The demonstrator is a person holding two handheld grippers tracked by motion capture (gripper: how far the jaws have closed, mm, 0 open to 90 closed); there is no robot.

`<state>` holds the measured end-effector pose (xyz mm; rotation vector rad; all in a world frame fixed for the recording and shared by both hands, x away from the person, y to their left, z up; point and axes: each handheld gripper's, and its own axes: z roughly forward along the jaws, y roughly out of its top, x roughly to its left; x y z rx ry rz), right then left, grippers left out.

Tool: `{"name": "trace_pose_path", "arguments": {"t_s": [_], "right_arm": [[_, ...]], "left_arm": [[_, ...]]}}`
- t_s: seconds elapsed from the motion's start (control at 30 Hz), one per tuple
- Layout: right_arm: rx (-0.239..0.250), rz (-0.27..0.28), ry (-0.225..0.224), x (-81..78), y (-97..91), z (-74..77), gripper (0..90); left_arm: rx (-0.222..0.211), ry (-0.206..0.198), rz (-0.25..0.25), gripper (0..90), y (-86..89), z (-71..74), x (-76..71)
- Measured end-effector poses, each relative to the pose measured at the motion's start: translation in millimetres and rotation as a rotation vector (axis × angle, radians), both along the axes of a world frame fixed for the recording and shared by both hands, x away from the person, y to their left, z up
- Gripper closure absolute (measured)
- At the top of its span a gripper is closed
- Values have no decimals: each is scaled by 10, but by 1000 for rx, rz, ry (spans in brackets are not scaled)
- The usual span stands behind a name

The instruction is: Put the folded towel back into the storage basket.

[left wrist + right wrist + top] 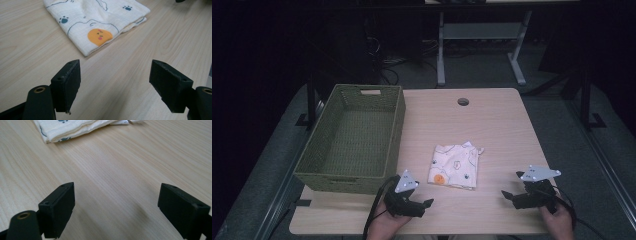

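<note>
Right now both the left gripper (424, 204) and right gripper (508, 195) hold empty jaws apart near the folded cloth (454, 166) lying mid-table beside the basket (314, 172), so a one-layer pinch may unfold it.

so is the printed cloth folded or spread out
Folded. The printed cloth lies on the table as a compact rectangle, and the left gripper view shows stacked layers along its edge.

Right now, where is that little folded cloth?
In the high view the cloth lies flat on the table, right of the green basket and between the two tools, nearer the left one.
</note>
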<state>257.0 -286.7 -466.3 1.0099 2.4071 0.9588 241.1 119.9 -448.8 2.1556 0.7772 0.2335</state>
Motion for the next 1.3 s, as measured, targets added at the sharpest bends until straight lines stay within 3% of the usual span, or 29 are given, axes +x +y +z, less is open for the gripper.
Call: {"name": "trace_pose_path", "arguments": {"t_s": [0.27,0.47,0.67,0.9,1.3], "right_arm": [[7,-4,-4,-18,16,5,139],[10,-7,-3,-8,23,1,139],[19,-7,-4,-8,13,5,139],[32,1,-14,-34,12,28,139],[45,8,-18,-36,18,38,139]], "left_arm": [[-16,11,-8,259,-49,33,21],[8,-12,-35,259,-162,164,92],[26,5,-57,260,-329,249,261],[87,10,-77,264,-528,307,421],[150,46,-60,268,-789,267,767]]}}
